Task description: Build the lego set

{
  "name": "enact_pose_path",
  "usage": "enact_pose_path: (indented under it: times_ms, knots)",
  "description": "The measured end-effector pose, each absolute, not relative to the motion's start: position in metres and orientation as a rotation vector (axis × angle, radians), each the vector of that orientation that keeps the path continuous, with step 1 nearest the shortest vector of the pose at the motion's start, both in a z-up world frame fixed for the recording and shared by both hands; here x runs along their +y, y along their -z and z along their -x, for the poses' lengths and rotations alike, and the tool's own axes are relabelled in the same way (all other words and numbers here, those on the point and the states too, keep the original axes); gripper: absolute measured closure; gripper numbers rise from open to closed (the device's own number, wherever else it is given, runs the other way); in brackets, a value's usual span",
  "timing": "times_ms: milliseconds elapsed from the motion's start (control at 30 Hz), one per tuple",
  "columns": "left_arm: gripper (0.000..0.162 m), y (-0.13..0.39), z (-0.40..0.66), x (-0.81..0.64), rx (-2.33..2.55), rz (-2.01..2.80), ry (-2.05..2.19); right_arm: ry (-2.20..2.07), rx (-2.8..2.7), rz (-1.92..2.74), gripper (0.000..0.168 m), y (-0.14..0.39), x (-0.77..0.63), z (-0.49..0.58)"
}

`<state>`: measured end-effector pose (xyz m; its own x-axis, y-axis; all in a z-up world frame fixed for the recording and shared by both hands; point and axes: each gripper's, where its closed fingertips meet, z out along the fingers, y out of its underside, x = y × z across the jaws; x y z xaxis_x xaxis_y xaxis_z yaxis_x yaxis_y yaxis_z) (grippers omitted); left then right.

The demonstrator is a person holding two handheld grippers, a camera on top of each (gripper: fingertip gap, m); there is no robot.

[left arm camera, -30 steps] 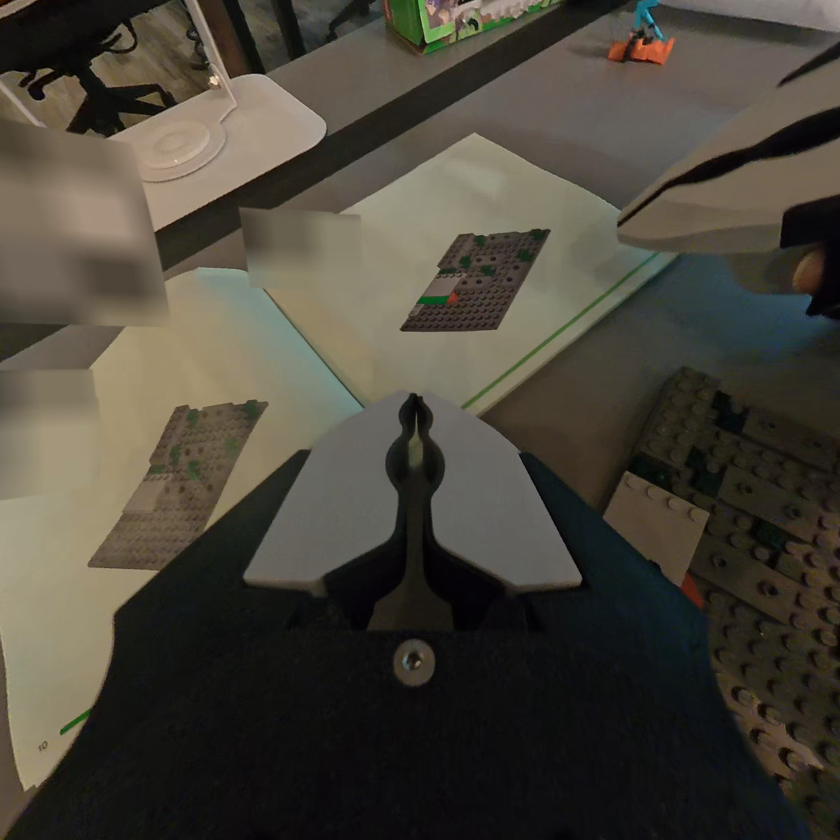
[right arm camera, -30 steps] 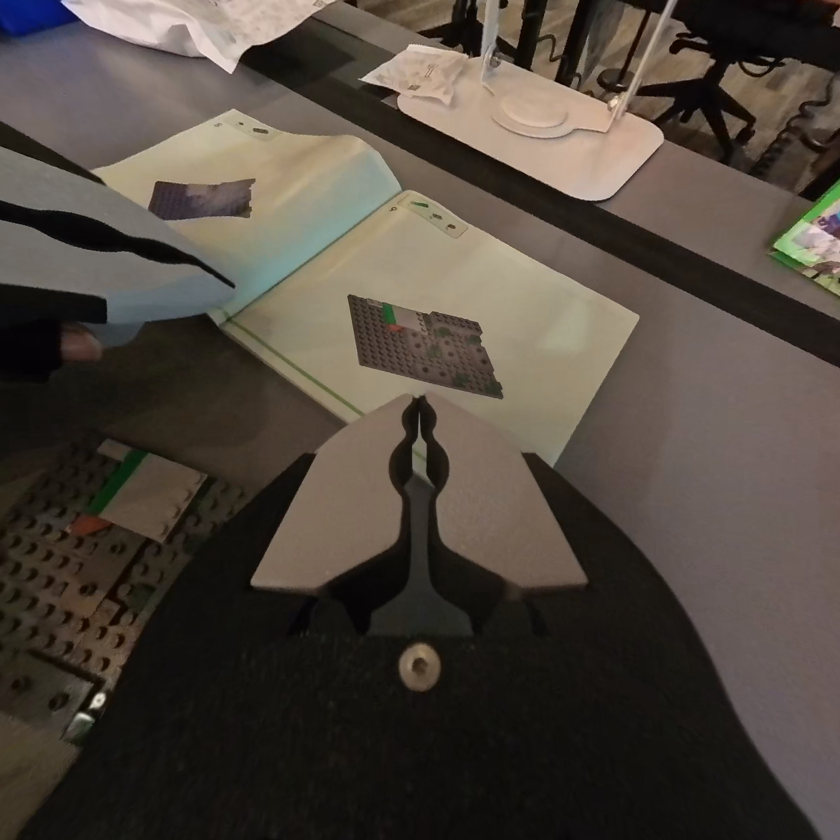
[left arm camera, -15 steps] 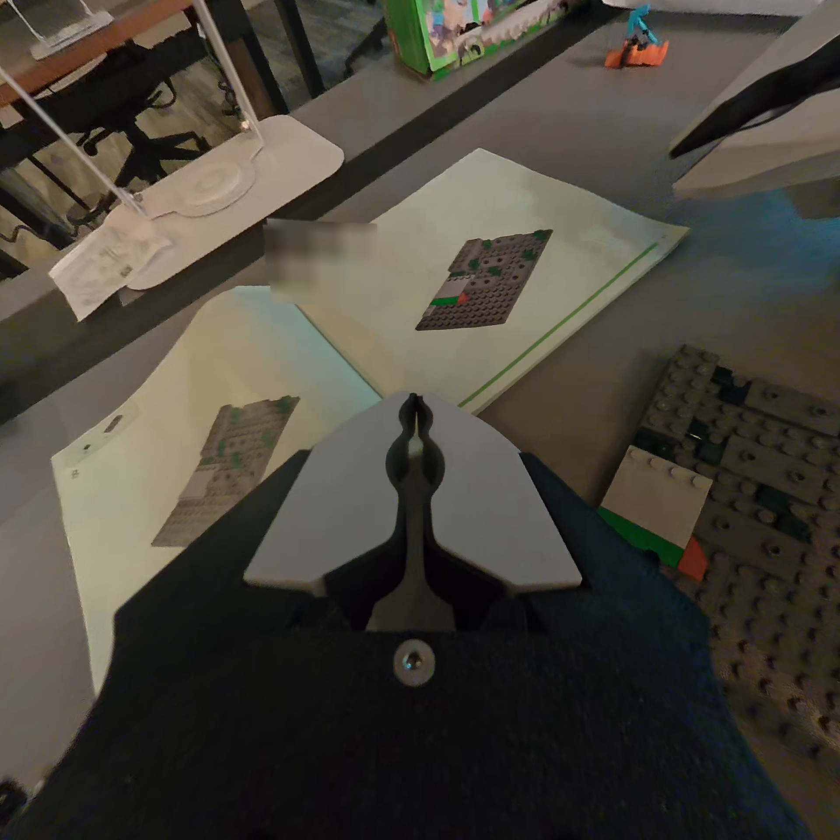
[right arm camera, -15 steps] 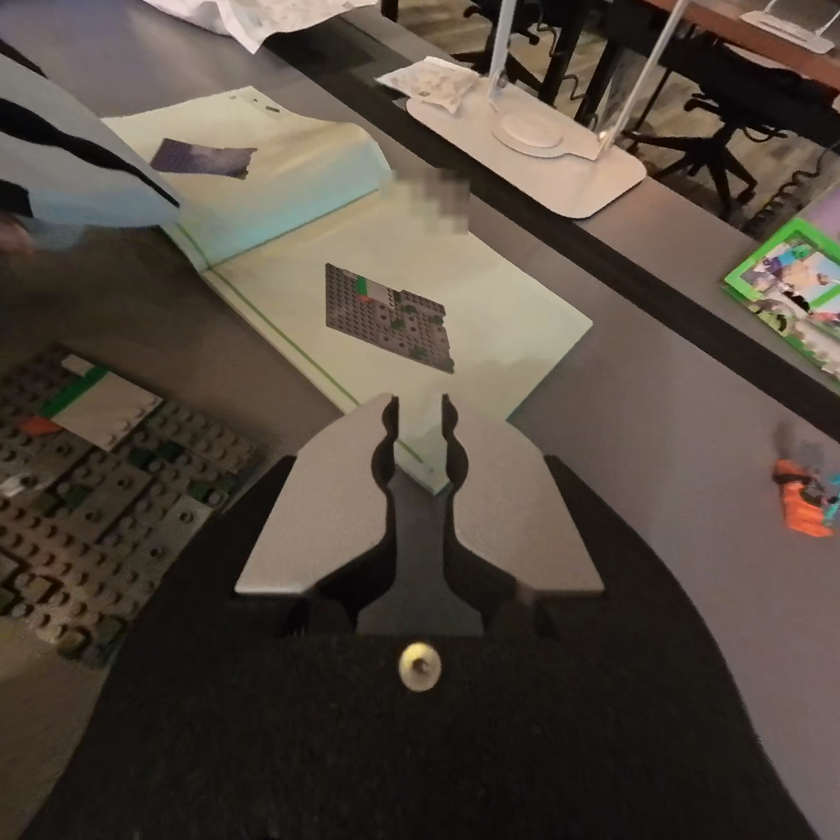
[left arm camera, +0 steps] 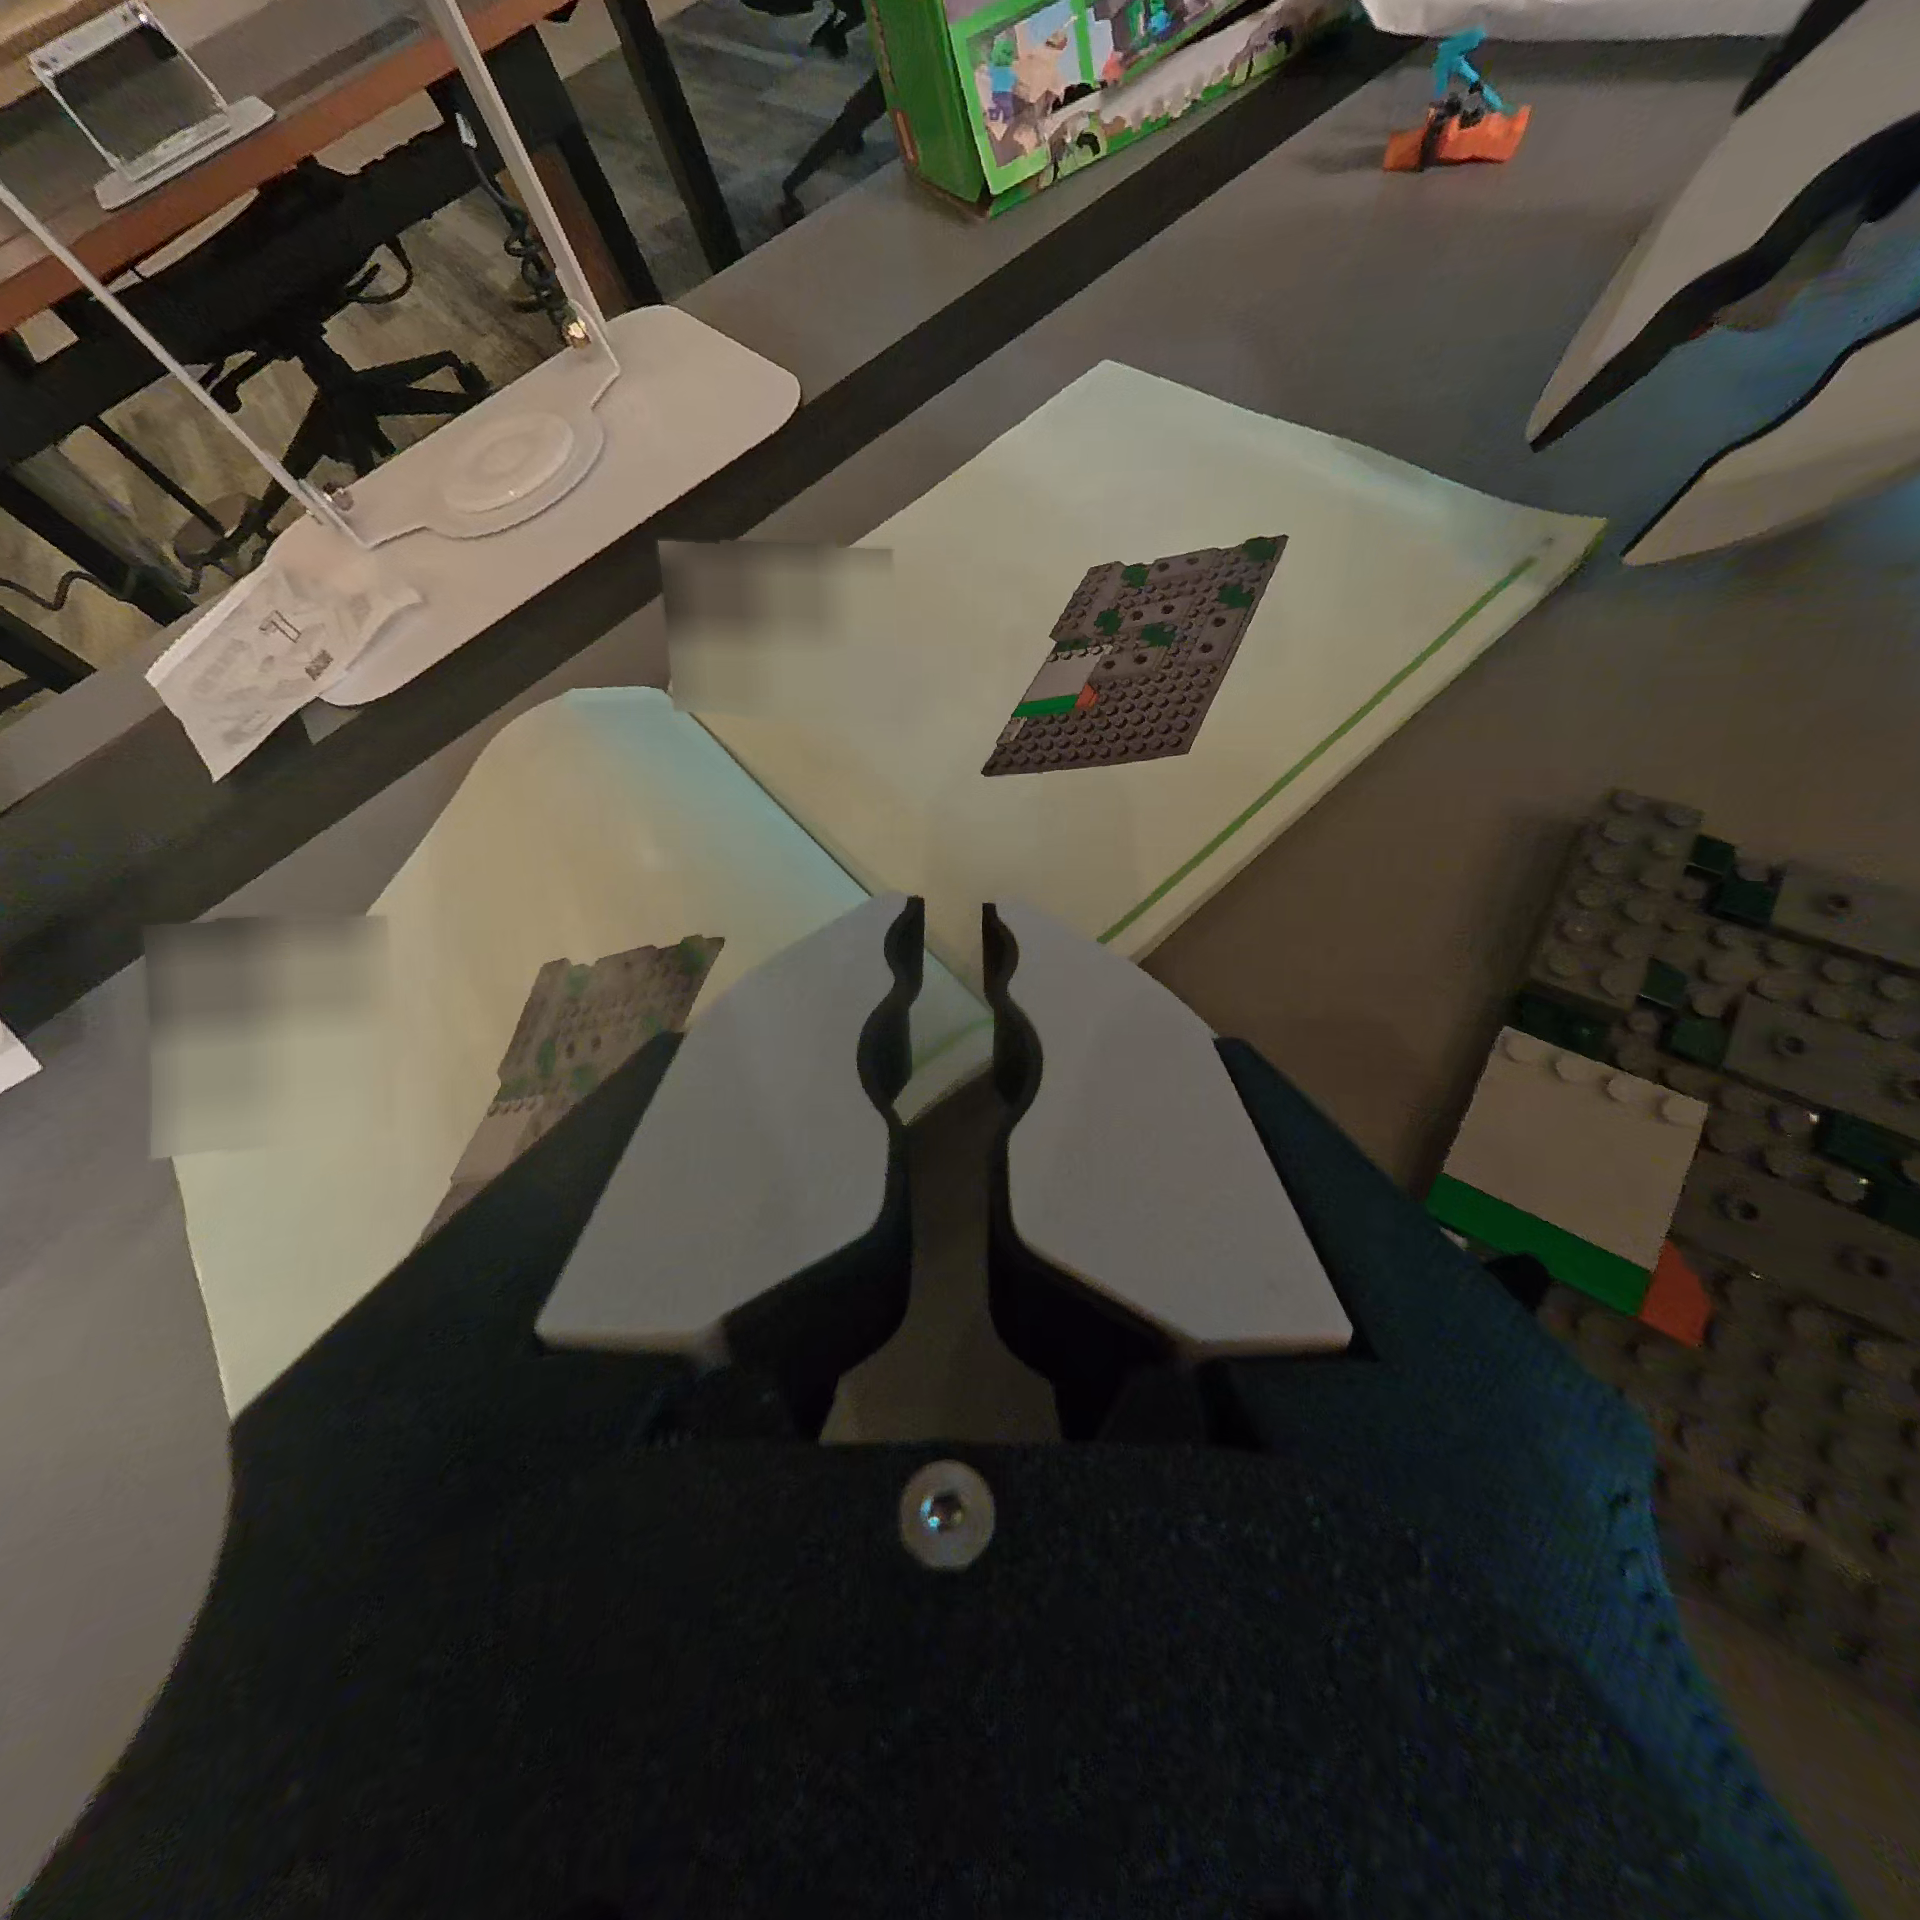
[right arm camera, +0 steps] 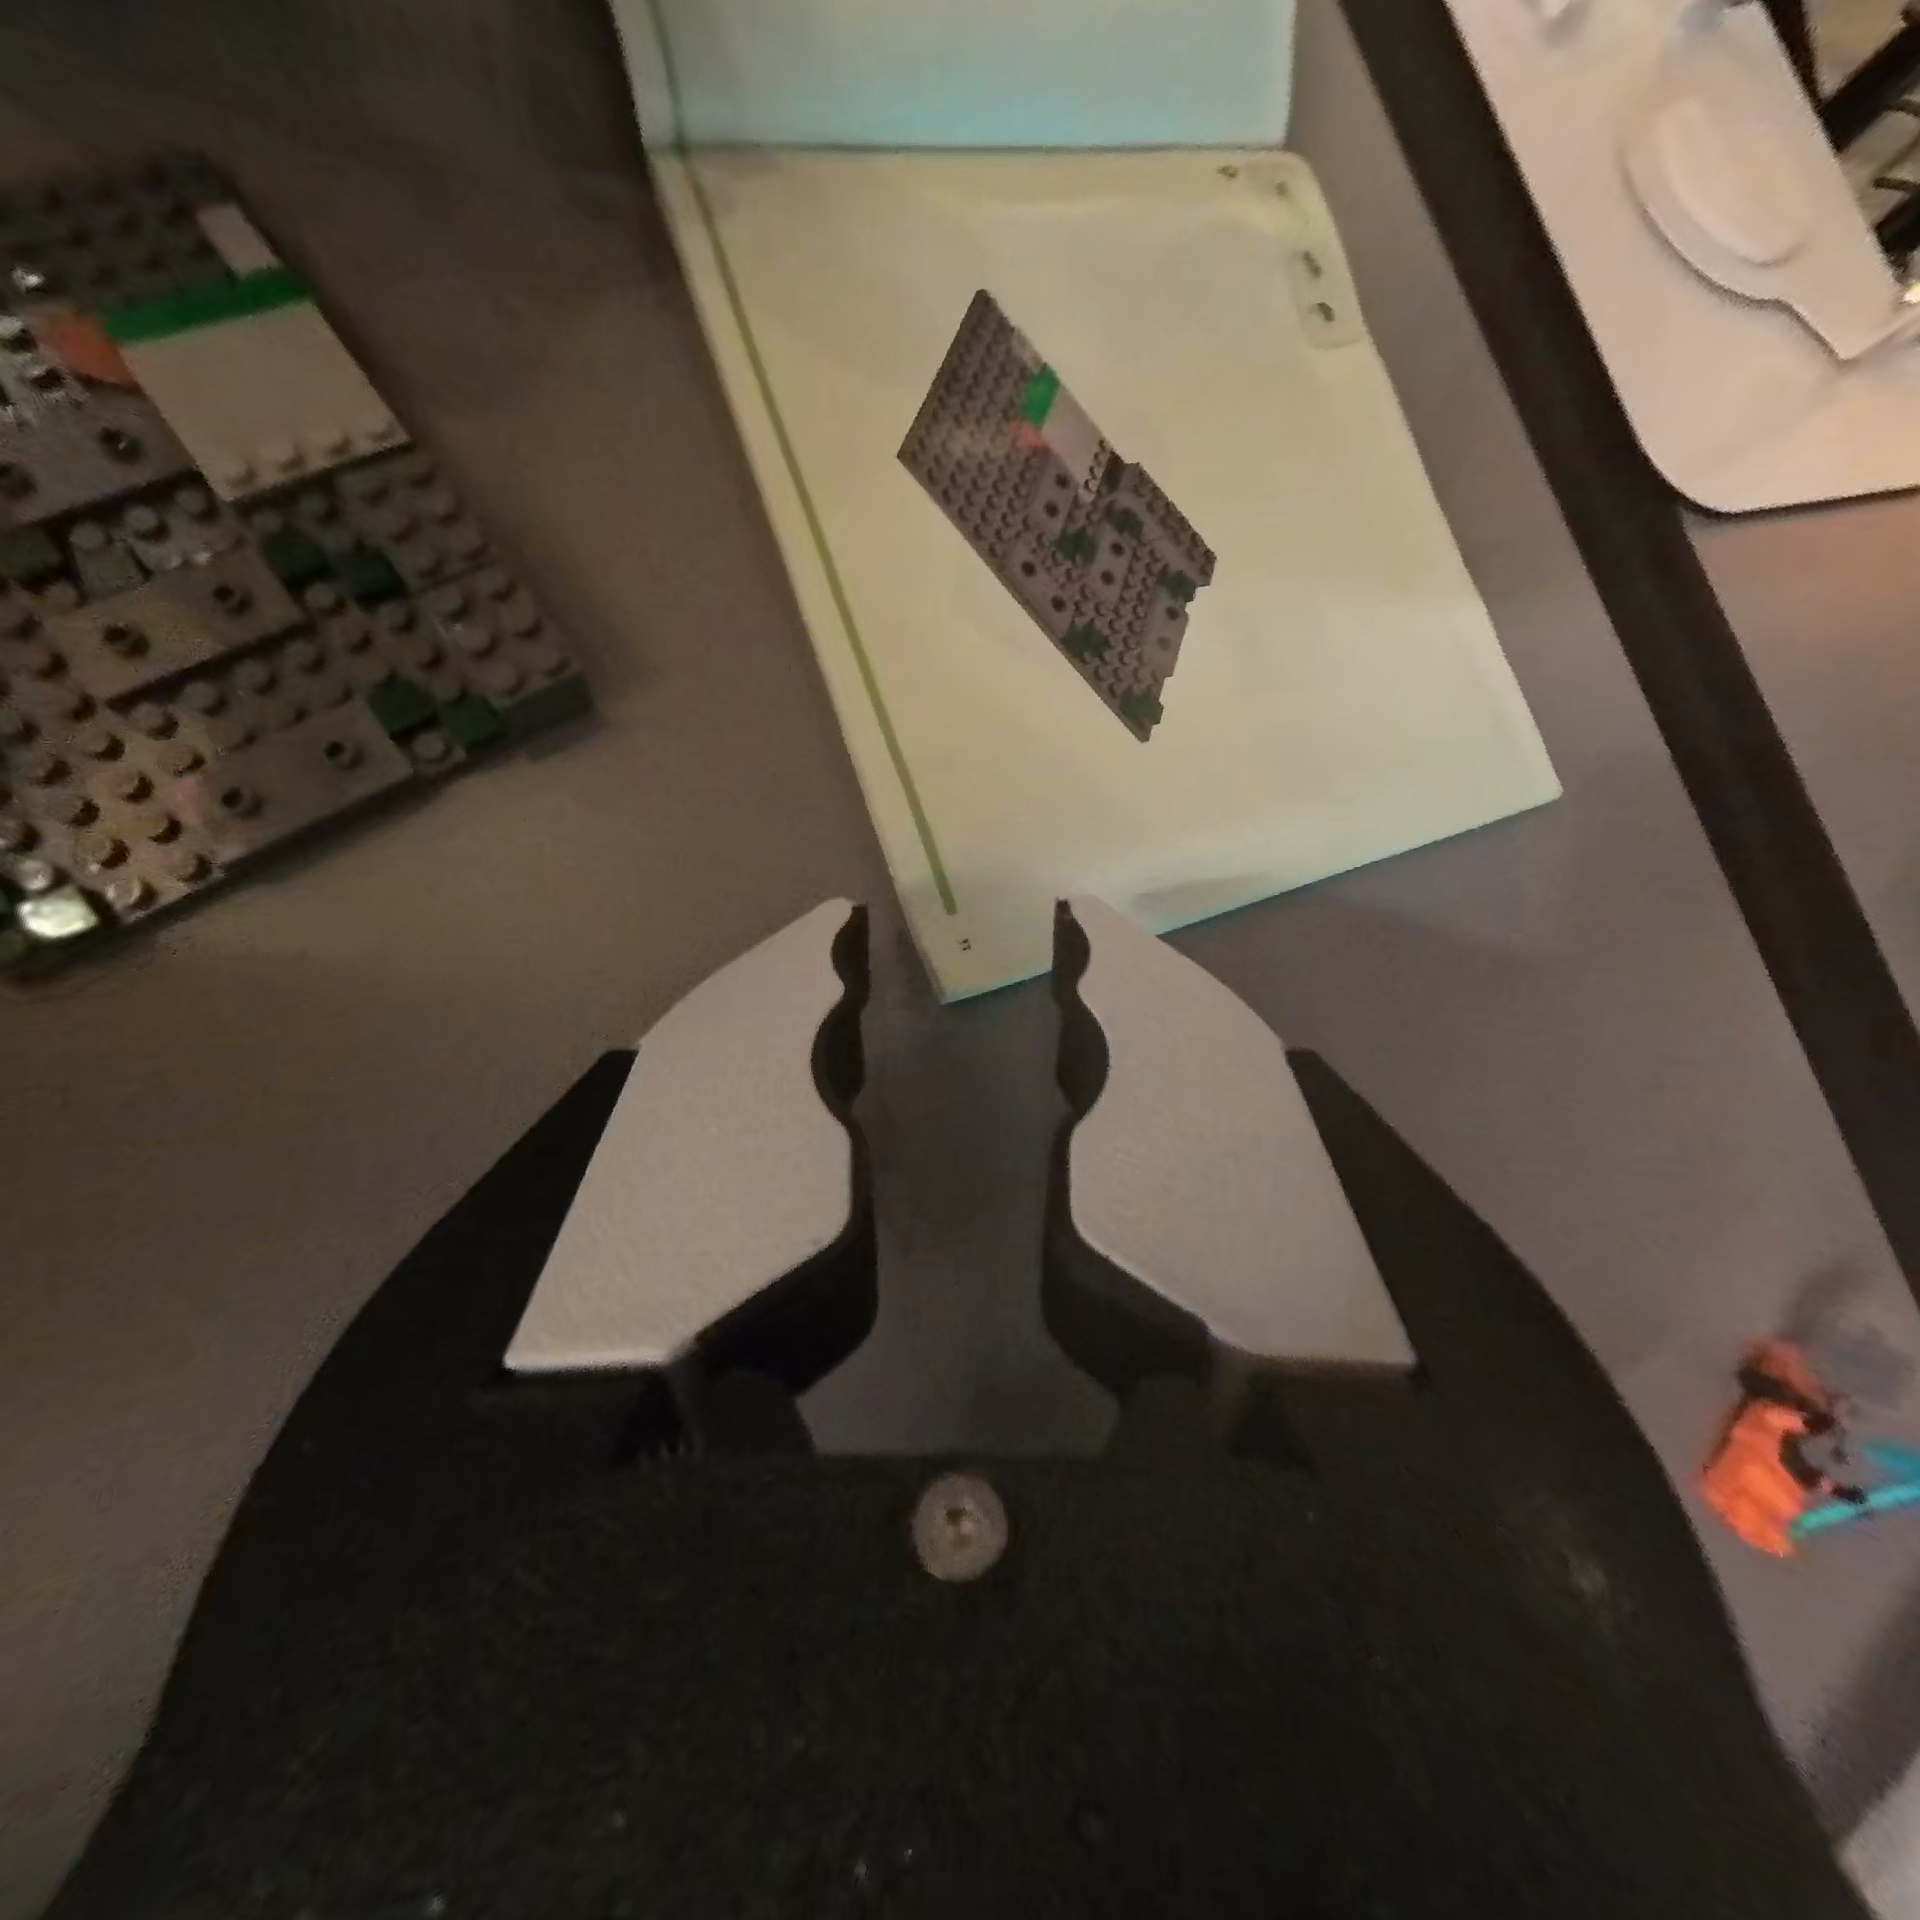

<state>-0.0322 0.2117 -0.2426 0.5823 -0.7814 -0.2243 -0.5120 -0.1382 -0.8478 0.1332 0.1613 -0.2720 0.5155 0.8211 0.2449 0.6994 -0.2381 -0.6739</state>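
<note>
A grey studded Lego baseplate (left arm camera: 1787,1091) with dark green bits lies on the grey table; a white plate with green and orange edge pieces (left arm camera: 1579,1153) sits on it. It also shows in the right wrist view (right arm camera: 208,644). An open instruction booklet (left arm camera: 1039,665) lies beyond it, and shows in the right wrist view (right arm camera: 1091,520). My left gripper (left arm camera: 951,914) is slightly open and empty above the booklet's near edge. My right gripper (right arm camera: 954,920) is open and empty above the booklet's corner; it shows in the left wrist view (left arm camera: 1714,343).
A small orange and teal Lego model (left arm camera: 1455,114) stands on the table; it also shows in the right wrist view (right arm camera: 1787,1455). A green Lego box (left arm camera: 1049,83) lies at the far edge. A white stand base (left arm camera: 540,457) with a paper bag (left arm camera: 270,655) sits beyond a dark gap. One gripper's finger ends stand about 20 cm off the other's.
Both grippers have opened from shut. The right gripper has swung to the right, away from the baseplate, toward the orange model. The left gripper has drawn back a little.
</note>
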Motion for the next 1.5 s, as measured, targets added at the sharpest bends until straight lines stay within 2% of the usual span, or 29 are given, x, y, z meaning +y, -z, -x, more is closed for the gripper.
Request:
enact_pose_path:
  times_ms: [433, 667, 867, 967, 1300, 1500]
  knots:
    - [0.154, 0.253, 0.028, 0.210, 1.075, 1.827, 0.370, -0.315, -1.666, 1.968, 0.142, 0.286, 0.168, -0.134]
    - [0.154, 0.255, 0.028, 0.209, 1.082, 1.826, 0.400, -0.484, -1.703, 1.995, 0.157, 0.282, 0.168, -0.136]
    - [0.154, 0.257, 0.026, 0.207, 1.096, 1.829, 0.419, -0.624, -1.735, 2.032, 0.162, 0.277, 0.167, -0.136]
    - [0.154, 0.257, 0.025, 0.206, 1.100, 1.827, 0.422, -0.677, -1.749, 2.050, 0.162, 0.276, 0.168, -0.136]
    - [0.155, 0.258, 0.026, 0.206, 1.102, 1.826, 0.427, -0.560, -1.853, 2.015, 0.144, 0.285, 0.167, -0.136]
    - [0.155, 0.259, 0.025, 0.205, 1.111, 1.823, 0.425, -0.554, -1.850, 2.018, 0.157, 0.286, 0.173, -0.140]
